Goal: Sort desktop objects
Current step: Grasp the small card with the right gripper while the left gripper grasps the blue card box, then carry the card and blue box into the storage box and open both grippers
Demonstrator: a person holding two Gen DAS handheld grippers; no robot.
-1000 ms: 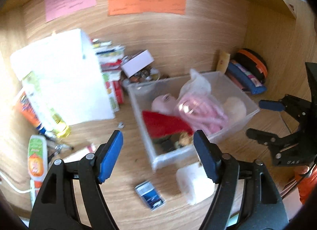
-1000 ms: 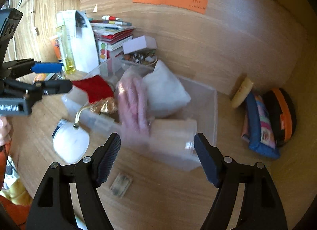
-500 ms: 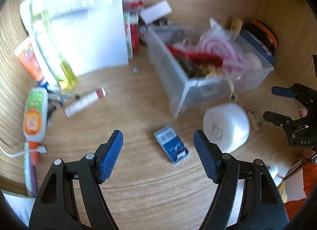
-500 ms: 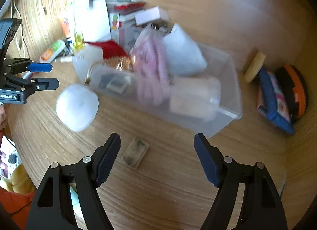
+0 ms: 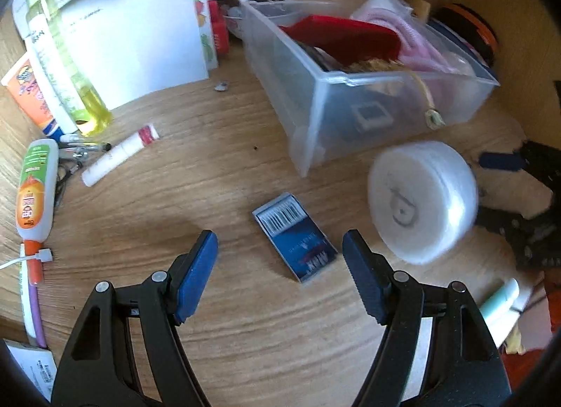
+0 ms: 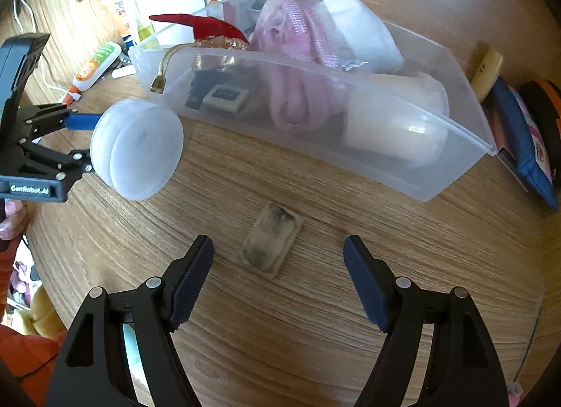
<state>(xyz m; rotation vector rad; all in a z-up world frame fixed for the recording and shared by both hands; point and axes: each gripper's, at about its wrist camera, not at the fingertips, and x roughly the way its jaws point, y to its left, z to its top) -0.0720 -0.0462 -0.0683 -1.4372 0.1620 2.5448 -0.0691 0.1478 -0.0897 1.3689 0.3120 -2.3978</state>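
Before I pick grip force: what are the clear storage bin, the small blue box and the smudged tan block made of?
Clear storage bin: glossy translucent plastic, contents show through. Small blue box: likely printed card, barcode on top. Smudged tan block: matte, perhaps a rubber eraser; unsure.

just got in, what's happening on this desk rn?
A person is sorting desk clutter with two handheld grippers. Both are open and empty. The left gripper hovers over a small blue box lying flat on the desk; the right gripper hovers over a worn tan eraser. Neither is touched yet. The clear bin behind them already holds a pink rope bundle, with a white round container beside it.
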